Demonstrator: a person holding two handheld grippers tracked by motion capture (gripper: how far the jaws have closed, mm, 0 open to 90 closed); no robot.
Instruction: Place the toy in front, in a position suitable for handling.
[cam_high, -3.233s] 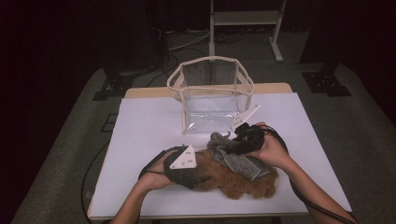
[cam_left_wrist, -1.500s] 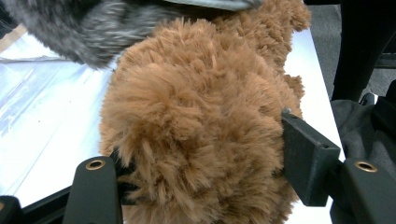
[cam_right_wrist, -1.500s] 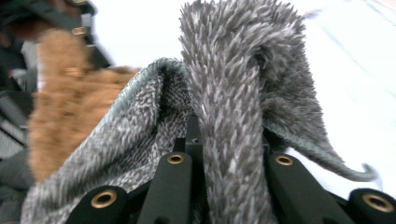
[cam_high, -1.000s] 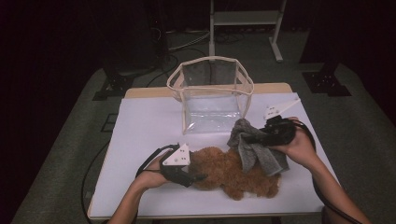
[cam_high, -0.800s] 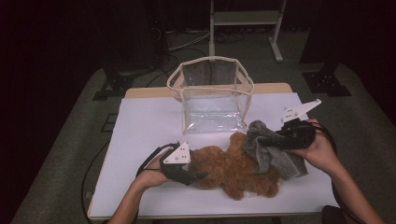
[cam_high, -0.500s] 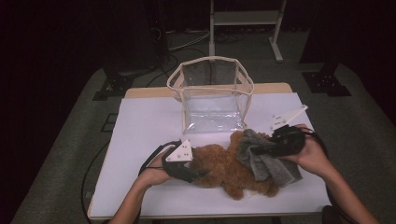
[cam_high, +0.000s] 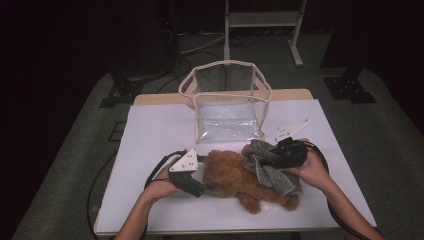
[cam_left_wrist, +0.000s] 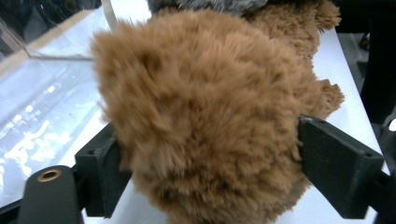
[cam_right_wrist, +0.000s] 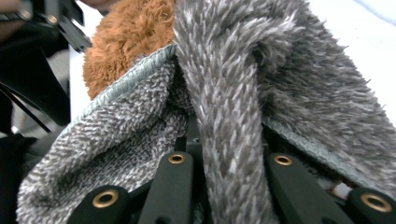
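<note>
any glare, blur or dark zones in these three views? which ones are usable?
High view: white table lit evenly, room around it nearly black, sheen on the clear bag. Left gripper view: brown plush toy too close, fur soft and blurred; bag plastic at left glares. Right gripper view: grey cloth sharp mid-frame, blown-out white at top right.

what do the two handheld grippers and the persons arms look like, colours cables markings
Both are black. The left gripper carries a pale three-cornered plate with small dark marks; the right gripper has a similar pale plate jutting up behind it. Black cables loop from each across the white table. The jaws are blocky and matte, with brass-coloured rivets. The forearms are bare, no sleeves visible.
</note>
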